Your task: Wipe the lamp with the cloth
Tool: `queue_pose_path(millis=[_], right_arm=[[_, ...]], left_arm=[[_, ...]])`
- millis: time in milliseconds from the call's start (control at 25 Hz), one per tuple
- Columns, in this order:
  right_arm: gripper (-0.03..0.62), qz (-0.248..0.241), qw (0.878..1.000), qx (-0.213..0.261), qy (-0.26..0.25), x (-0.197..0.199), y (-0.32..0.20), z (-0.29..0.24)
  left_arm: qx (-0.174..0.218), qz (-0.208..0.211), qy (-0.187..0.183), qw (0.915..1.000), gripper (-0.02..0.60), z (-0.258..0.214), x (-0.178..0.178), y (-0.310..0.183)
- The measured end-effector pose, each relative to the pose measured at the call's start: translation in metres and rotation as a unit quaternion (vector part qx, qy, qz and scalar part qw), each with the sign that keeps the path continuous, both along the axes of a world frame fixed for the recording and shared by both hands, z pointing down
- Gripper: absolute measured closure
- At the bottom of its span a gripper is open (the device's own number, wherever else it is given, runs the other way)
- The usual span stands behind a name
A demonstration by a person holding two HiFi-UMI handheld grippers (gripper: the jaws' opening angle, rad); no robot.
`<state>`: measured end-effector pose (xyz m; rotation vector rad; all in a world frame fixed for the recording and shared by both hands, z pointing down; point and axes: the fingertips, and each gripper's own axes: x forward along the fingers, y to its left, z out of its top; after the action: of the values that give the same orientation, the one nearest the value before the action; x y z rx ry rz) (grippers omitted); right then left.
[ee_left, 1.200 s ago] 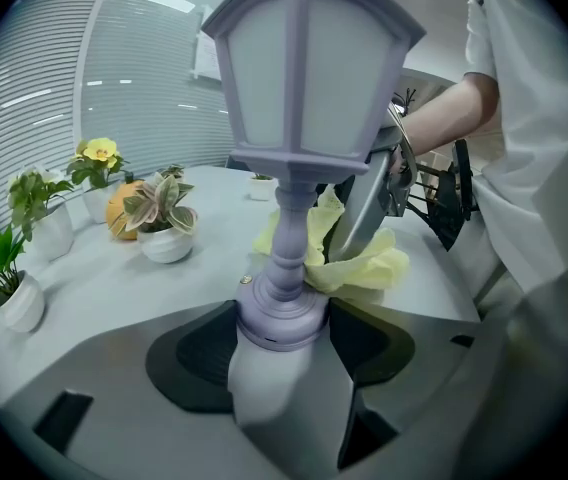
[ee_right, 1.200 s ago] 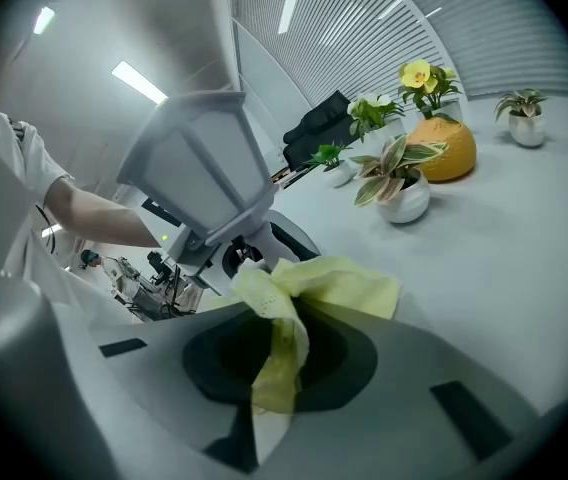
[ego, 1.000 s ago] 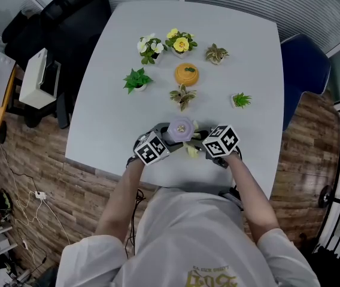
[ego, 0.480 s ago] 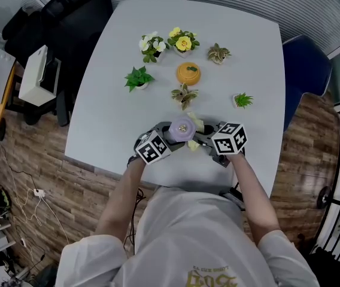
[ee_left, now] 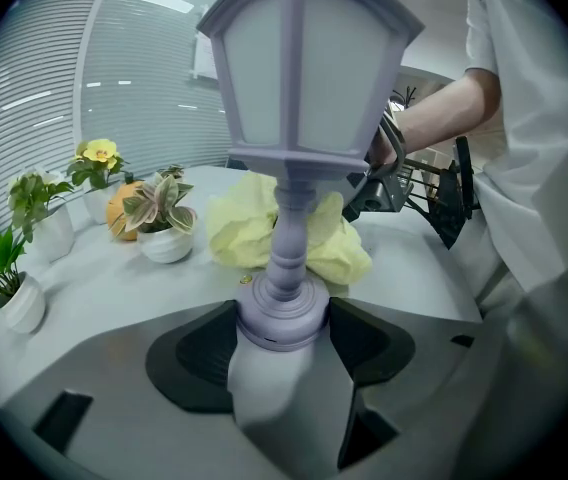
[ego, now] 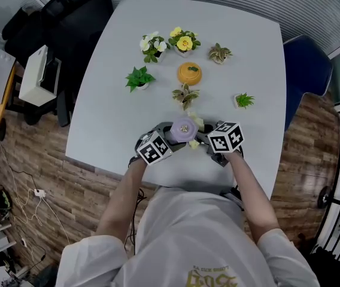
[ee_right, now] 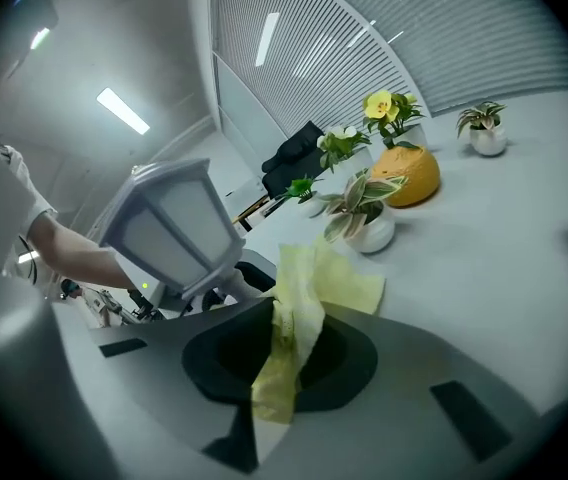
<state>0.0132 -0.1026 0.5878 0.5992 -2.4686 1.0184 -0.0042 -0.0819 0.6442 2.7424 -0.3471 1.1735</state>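
Note:
A lavender lantern-shaped lamp [ego: 184, 128] stands upright near the table's front edge. My left gripper [ego: 169, 137] is shut on the lamp's round base [ee_left: 282, 313]. The lantern head [ee_left: 299, 78] rises above the jaws in the left gripper view. My right gripper [ego: 199, 139] comes in from the right and is shut on a pale yellow cloth [ee_right: 299, 313]. The cloth [ee_left: 244, 230] bunches behind the lamp's stem, against it or very near it. In the right gripper view the lamp [ee_right: 176, 230] leans at the left, beside the cloth's free end.
Several small potted plants [ego: 137, 78] and an orange pumpkin-shaped ornament [ego: 189, 73] stand on the far half of the white table [ego: 116, 118]. One variegated plant [ego: 185, 94] is just beyond the lamp. A blue chair [ego: 304, 64] is at the right, a black chair [ego: 68, 17] at the left.
My right gripper has shifted slightly right and up, carrying the cloth from the lamp's near side round to its far right side. The left gripper and lamp have stayed put.

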Motion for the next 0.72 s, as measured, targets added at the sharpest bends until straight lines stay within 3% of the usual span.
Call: queue_pose_path(millis=[400,720], right_arm=[[0.546,-0.025,0.999,0.003,0.025,0.001,0.012,0.005],[0.546,-0.016,0.999,0.026,-0.025,-0.001,0.004,-0.02]], left_arm=[[-0.002,-0.001,-0.001,1.0,0.285,0.0,0.001,-0.001],[-0.001,-0.001,-0.001,1.0,0.285,0.001,0.001,0.0]])
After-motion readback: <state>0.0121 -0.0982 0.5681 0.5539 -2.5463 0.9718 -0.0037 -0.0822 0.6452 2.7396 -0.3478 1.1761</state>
